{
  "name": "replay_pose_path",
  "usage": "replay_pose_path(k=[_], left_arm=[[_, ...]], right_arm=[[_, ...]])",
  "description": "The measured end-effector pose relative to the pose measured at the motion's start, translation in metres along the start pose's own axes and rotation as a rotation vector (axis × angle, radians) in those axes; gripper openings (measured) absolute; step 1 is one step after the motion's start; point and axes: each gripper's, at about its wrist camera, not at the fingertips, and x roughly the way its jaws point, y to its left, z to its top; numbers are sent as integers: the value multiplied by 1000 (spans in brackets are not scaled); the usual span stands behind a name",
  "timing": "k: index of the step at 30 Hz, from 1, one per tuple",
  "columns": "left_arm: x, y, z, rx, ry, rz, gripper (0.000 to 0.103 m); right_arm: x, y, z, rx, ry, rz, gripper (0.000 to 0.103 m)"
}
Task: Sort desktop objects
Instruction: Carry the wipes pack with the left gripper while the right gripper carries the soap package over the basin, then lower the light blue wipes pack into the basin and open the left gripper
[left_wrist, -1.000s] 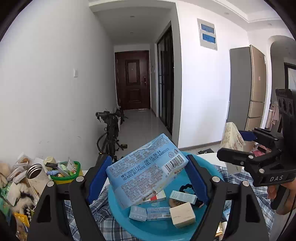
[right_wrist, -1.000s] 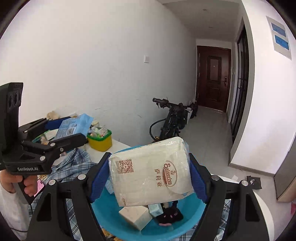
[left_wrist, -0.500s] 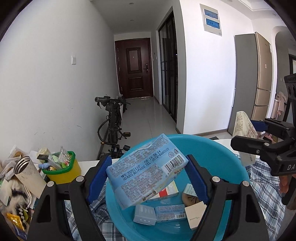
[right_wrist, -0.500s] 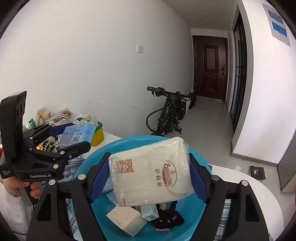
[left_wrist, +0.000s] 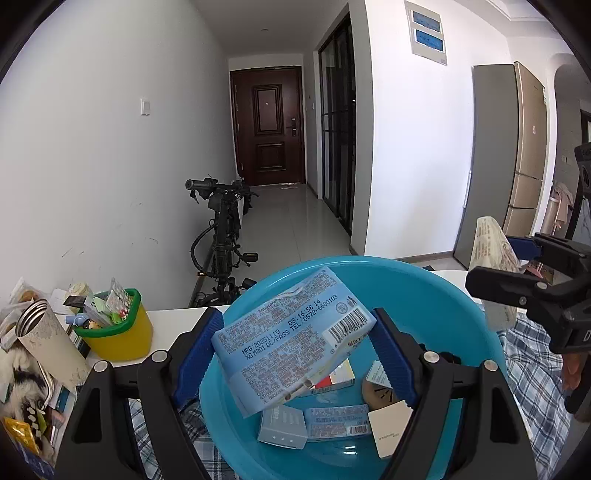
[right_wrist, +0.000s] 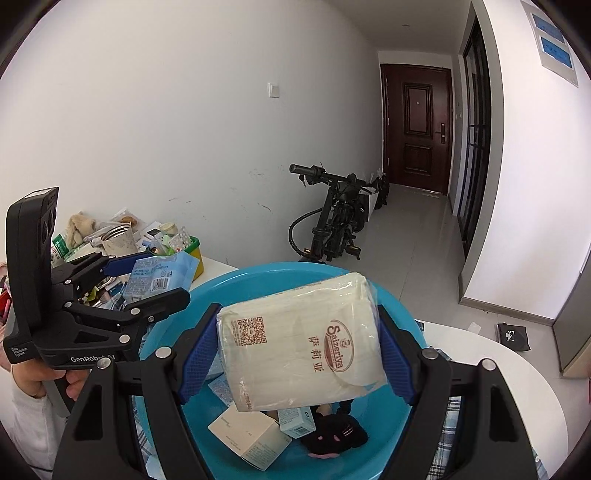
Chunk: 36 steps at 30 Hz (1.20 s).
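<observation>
My left gripper (left_wrist: 295, 347) is shut on a light blue wipes pack (left_wrist: 291, 339) and holds it over the blue basin (left_wrist: 436, 291). My right gripper (right_wrist: 299, 347) is shut on a cream tissue pack (right_wrist: 303, 339), also over the basin (right_wrist: 258, 277). The basin holds several small boxes (left_wrist: 336, 422) and a black plush toy (right_wrist: 332, 437). The left gripper shows in the right wrist view (right_wrist: 147, 284), and the right gripper in the left wrist view (left_wrist: 517, 266).
A yellow-green cup of small items (left_wrist: 114, 325), a metal tumbler (left_wrist: 48, 347) and clutter sit at the table's left. A plaid cloth (left_wrist: 532, 369) lies under the basin. A bicycle (left_wrist: 221, 236) stands by the wall beyond the table.
Both grippers have moved forward and lower over the basin, which now looms larger beneath the two held packs. Both grips are unchanged.
</observation>
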Motion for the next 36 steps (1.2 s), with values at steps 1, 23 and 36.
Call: replay_pose_path(k=[1, 23, 36], left_arm=[[0, 1, 0, 1, 1, 2, 83], [0, 3, -3, 0, 9, 13, 83], [2, -3, -6, 11, 20, 16, 83]], right_arm=[[1, 1, 0, -2, 1, 5, 77], [13, 8, -1, 3, 7, -9, 77], [14, 12, -2, -16, 12, -15, 77]])
